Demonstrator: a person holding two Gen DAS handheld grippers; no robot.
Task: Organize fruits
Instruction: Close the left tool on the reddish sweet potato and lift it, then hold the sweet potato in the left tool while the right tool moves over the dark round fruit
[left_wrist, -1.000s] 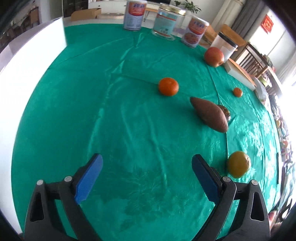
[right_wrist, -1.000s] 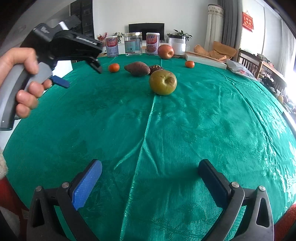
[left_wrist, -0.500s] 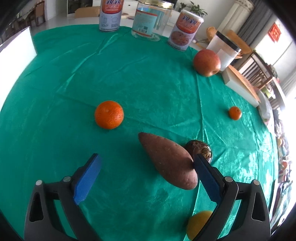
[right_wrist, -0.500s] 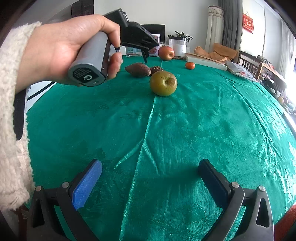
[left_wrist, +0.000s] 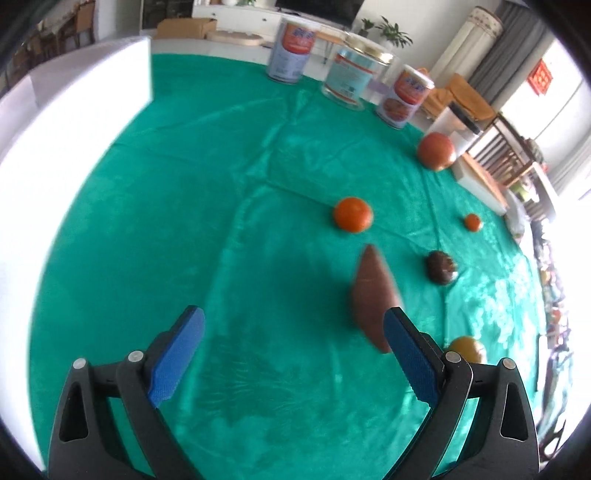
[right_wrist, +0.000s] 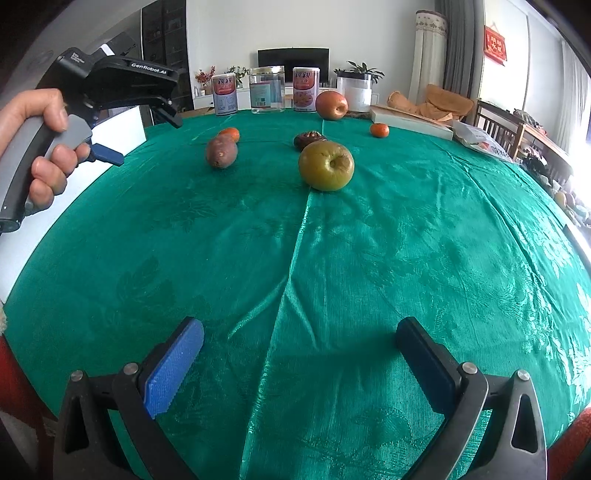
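Six pieces of produce lie loose on the green cloth of the bench (right_wrist: 406, 258), none of them held. A brown sweet potato (left_wrist: 373, 295) lies just ahead of the left gripper (left_wrist: 291, 350), close to its right finger, blurred in the left wrist view. Beyond it sits an orange (left_wrist: 352, 214), and off to the right a dark round fruit (left_wrist: 441, 266) and a smaller orange (left_wrist: 472, 222). A red apple (left_wrist: 436, 150) rests near the far edge, beside a white container with a dark lid (left_wrist: 454, 122). A yellow-green apple (right_wrist: 326, 165) lies nearest the right gripper (right_wrist: 299, 354), stem dimple turned toward the camera, well apart from that gripper. The left gripper is spread wide with nothing between its blue pads, hanging above the cloth; the right wrist view shows it gripped by a hand (right_wrist: 44, 155) at the left side. The right gripper is also spread wide and empty, low over the near part of the bench. Along the far edge stand two labelled cans (right_wrist: 224, 94) with a clear jar (right_wrist: 266, 88) between them. A white box (left_wrist: 70, 122) sits at the left edge, and a flat white box (right_wrist: 410, 118) lies at the far right.
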